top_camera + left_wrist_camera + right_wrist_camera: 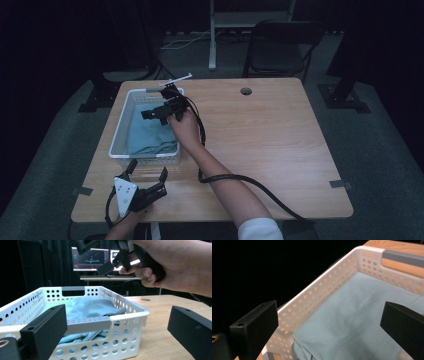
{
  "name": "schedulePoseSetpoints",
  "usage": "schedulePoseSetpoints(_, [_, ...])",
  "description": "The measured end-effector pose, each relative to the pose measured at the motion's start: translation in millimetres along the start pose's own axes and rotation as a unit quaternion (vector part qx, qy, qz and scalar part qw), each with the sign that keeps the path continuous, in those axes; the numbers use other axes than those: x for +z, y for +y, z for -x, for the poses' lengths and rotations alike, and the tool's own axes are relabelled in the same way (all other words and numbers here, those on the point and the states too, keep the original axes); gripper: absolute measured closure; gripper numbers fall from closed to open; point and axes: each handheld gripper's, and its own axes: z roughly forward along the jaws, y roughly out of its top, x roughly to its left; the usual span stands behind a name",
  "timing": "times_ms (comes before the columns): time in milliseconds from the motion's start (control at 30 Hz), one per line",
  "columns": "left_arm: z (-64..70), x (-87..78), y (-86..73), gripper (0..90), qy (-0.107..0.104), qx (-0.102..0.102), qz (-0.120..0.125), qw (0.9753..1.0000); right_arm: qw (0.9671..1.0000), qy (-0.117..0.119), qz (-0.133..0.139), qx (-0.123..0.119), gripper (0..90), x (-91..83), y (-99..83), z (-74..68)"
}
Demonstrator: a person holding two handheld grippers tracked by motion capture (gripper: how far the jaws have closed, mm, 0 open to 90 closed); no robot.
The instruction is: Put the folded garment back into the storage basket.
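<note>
Left hand-held gripper (148, 174) idle on worktop (260, 145), jaws wide, empty. Right hand-held gripper (156, 114) wide open, empty, over basket (118, 135). Cloth (352, 322) inside: soft, light, limp; pinch a raised fold.

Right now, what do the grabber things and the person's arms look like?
Both are black. The left gripper has two chunky flat jaws and a grey three-cornered plate dotted with small holes on top. The right gripper is black too, and a thick black cable trails from it along the forearm and off the wooden table. The right arm wears a white sleeve pushed up near the elbow.
</note>
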Motion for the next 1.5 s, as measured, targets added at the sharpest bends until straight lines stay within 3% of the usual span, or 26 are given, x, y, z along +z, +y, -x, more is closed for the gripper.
schedulePoseSetpoints(133, [0.0, 0.0, 0.0, 3.8, 0.000, 0.000, 0.000, 1.0000, 0.9999, 0.007, 0.012, -0.003, 1.8, -7.4, -3.7, 2.0])
schedulePoseSetpoints(267, [0.1, 0.1, 0.0, 3.8, 0.000, 0.001, 0.000, 1.0000, 0.9994, -0.001, 0.024, -0.023, 1.7, -17.3, -5.9, 2.5])
schedulePoseSetpoints(333, [0.1, 0.0, 0.0, 3.8, 0.000, 0.000, 0.000, 1.0000, 0.9988, 0.011, 0.038, -0.029, 1.7, -23.3, -6.7, 3.1])
schedulePoseSetpoints(567, [0.3, 0.4, 0.1, 3.8, 0.001, 0.001, -0.001, 1.0000, 0.9975, 0.008, 0.053, -0.045, 1.7, -42.6, -7.7, -0.5])
schedulePoseSetpoints(733, [0.4, 0.2, 0.0, 3.8, 0.001, 0.001, -0.001, 1.0000, 0.9966, 0.010, 0.068, -0.044, 1.7, -55.1, -9.8, -1.1])
schedulePoseSetpoints(1200, [0.9, 1.2, 0.2, 3.8, 0.002, 0.004, -0.007, 1.0000, 0.9955, -0.021, 0.078, -0.050, 1.7, -108.8, -22.5, 2.5])
schedulePoseSetpoints(1500, [1.0, 1.6, 0.3, 3.8, 0.002, 0.004, -0.009, 1.0000, 0.9935, -0.028, 0.099, -0.049, 1.7, -133.8, -34.9, 7.5])
